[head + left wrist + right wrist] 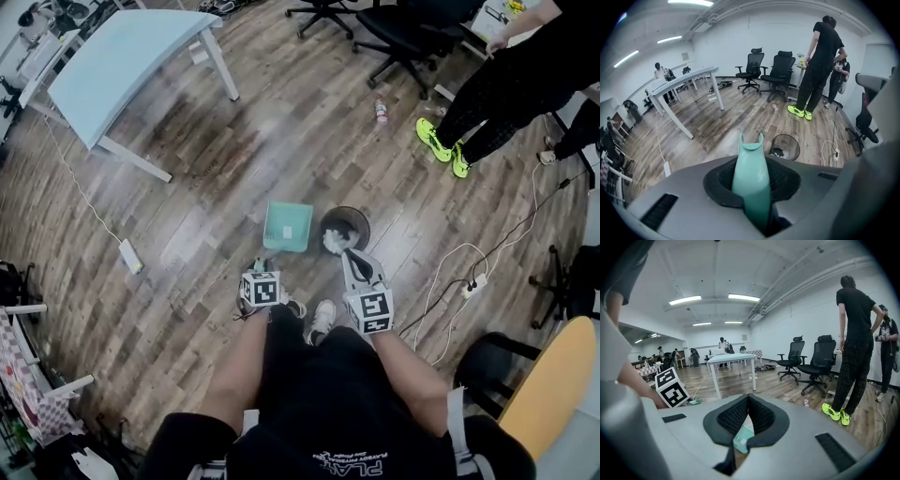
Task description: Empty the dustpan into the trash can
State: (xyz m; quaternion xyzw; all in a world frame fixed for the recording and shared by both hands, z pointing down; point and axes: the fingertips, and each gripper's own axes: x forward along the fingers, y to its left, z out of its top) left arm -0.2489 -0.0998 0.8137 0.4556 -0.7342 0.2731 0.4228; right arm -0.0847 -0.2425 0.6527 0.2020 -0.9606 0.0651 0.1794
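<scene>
A teal dustpan [288, 226] hangs low over the wood floor, just left of a round black mesh trash can [351, 221]. My left gripper [262, 269] is shut on the dustpan's teal handle [751, 180], which runs up between the jaws in the left gripper view. That view shows the trash can [784, 146] ahead and to the right, with some white rubbish inside. My right gripper [345, 253] reaches over the can's near rim. Its jaws meet at the tips [748, 398] with nothing seen between them, and a bit of the dustpan [742, 440] shows below them.
A white table [131, 56] stands at the far left and black office chairs [403, 28] at the back. A person in neon shoes [441, 141] stands back right near a bottle [381, 110]. A power strip [129, 255] and cables [473, 281] lie on the floor.
</scene>
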